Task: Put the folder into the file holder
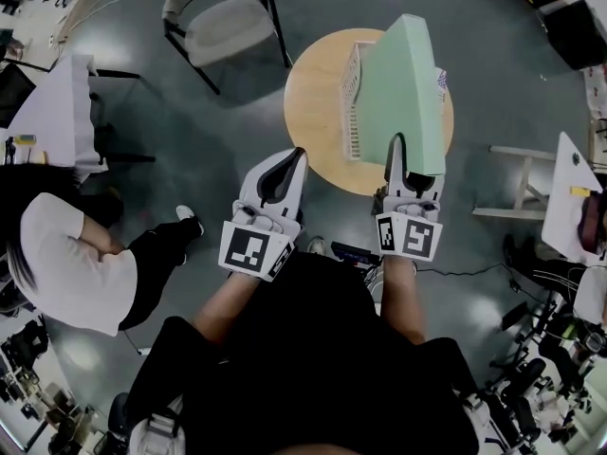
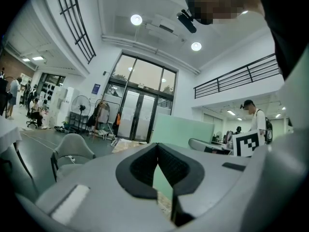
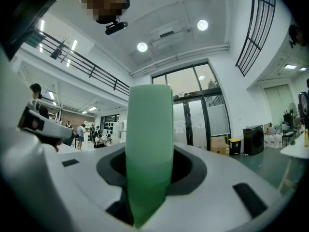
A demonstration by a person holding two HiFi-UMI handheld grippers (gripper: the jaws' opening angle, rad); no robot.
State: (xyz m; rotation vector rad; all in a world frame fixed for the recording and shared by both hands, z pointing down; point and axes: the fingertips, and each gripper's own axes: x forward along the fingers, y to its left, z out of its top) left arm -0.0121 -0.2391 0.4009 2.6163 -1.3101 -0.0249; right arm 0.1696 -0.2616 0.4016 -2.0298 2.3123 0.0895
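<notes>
A pale green folder (image 1: 410, 88) stands on edge over the round wooden table (image 1: 318, 98), and my right gripper (image 1: 399, 148) is shut on its near end. In the right gripper view the folder (image 3: 149, 129) rises edge-on between the dark pads of that gripper (image 3: 148, 178). A white slatted file holder (image 1: 353, 98) stands on the table just left of the folder. My left gripper (image 1: 298, 155) hangs left of the table's near edge, shut with nothing in it. In the left gripper view its tips (image 2: 157, 151) meet, and the folder (image 2: 181, 129) shows ahead to the right.
A grey chair (image 1: 223, 22) stands beyond the table on the left. A person in a white shirt (image 1: 76, 273) sits at the left. White tables (image 1: 52, 102) and a white stool (image 1: 526, 183) flank the area, with cables on the floor near my feet.
</notes>
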